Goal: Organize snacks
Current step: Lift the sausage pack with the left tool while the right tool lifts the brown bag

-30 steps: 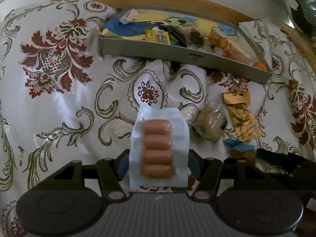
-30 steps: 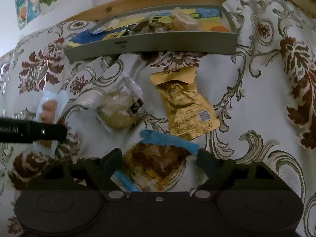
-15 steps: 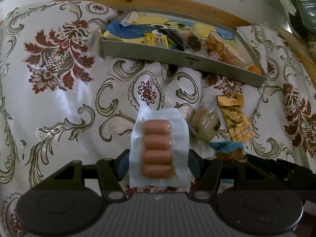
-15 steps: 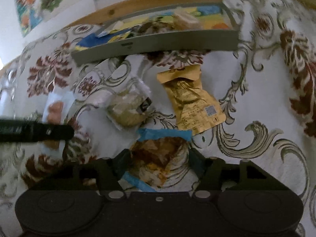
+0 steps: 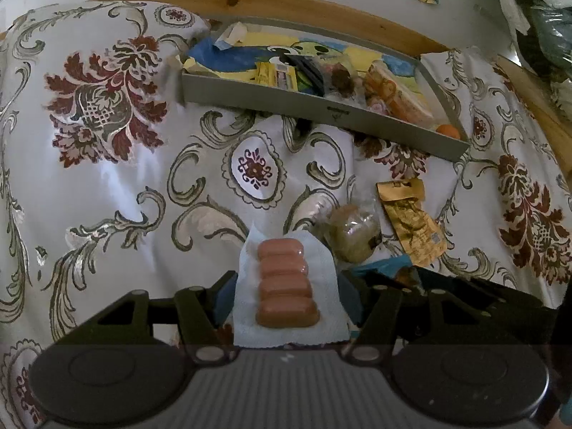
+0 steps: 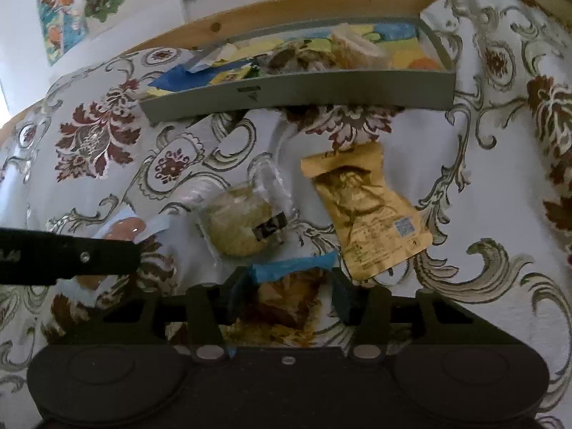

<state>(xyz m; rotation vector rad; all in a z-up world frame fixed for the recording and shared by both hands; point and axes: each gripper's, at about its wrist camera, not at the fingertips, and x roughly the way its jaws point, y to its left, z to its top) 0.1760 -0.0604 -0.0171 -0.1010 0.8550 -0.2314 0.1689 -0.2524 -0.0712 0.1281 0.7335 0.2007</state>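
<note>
The left tool (image 5: pixel 286 296) was clamped on a clear sausage pack (image 5: pixel 287 286), held above the patterned bedspread (image 5: pixel 107 196). The right tool (image 6: pixel 286 296) gripped a blue-edged snack bag (image 6: pixel 286 296). Beyond them lay a wrapped cookie (image 6: pixel 237 227) and a gold pouch (image 6: pixel 368 214), near the gray tray (image 6: pixel 321 94) full of snacks.

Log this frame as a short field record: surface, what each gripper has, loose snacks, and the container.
surface: floral cloth
left gripper: shut on sausage pack, held flat between the fingers
right gripper: shut on blue-edged snack bag
loose snacks: clear-wrapped cookie; gold pouch to its right
container: grey tray at the far side, already holding several snacks
tray contents: mixed wrappers, details too small to tell
</note>
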